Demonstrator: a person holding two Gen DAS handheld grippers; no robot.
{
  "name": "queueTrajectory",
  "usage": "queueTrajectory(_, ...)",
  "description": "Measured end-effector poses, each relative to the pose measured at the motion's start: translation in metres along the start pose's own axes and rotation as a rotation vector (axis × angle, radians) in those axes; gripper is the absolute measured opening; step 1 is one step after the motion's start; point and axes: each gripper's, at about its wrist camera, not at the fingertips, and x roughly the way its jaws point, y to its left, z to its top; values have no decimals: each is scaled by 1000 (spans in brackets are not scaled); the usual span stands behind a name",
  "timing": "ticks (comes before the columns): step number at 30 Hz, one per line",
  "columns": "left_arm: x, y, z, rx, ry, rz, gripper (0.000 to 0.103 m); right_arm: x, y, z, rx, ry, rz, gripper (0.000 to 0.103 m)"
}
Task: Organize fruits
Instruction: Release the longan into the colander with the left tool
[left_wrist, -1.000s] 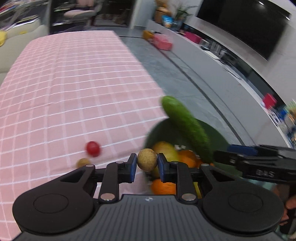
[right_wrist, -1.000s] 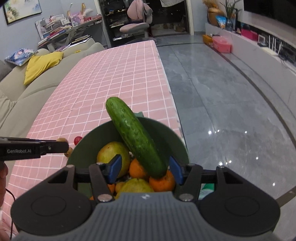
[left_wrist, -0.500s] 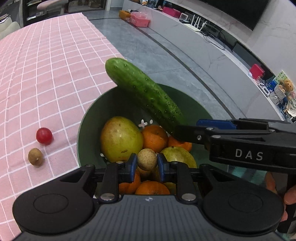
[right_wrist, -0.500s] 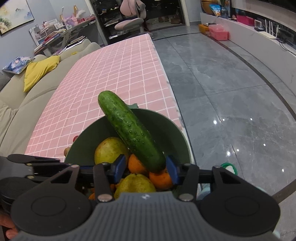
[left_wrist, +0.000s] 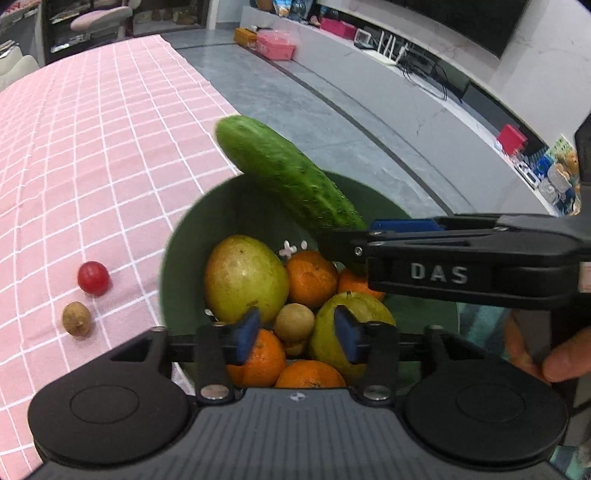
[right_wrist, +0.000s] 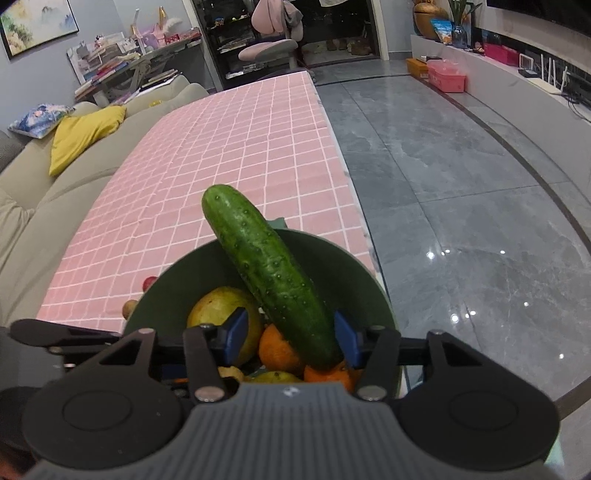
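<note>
The longan (left_wrist: 294, 322) sat in the green bowl (left_wrist: 192, 236), wedged among the mango (left_wrist: 245, 278), oranges (left_wrist: 312, 273) & a guava (left_wrist: 354, 321), w/ the left gripper (left_wrist: 295, 334) right over it: its jaws had just been opening and stood apart, neither pad on the fruit, so that drop looked done. The right gripper (right_wrist: 286, 334) had the cucumber (right_wrist: 266, 273) between its pads, butt end low in the bowl, tip sticking out past the rim; the right pad seemed to touch it, the left pad showed a gap, so can't tell if it was really clamped. Its jaws had just been opening a bit. On the pink cloth (left_wrist: 92, 147), just beside the bowl, a 2nd longan (left_wrist: 76, 318) & a cherry tomato (left_wrist: 93, 277) were left. Next move probably: left gripper lifts clear and goes for those 2; both small, round, likely to roll, so needs a centred, gentle pinch.
</note>
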Motion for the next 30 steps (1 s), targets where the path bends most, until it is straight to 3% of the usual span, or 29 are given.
queueTrajectory(12, -18, 19, -7, -21, -16, 39, 56, -4, 17, 0, -149, -11, -106, 38)
queueTrajectory(22, -27, 21, -9, -20, -20, 36, 55, -2, 24, -7, -232, 82, -237, 35)
queueTrajectory(27, -39, 18, -8, -14, -45, 43, 56, -5, 20, -8, -205, 92, -236, 34)
queueTrajectory(30, -48, 18, -8, -15, -67, 47, 56, -14, 16, -7, -179, 55, -207, 35)
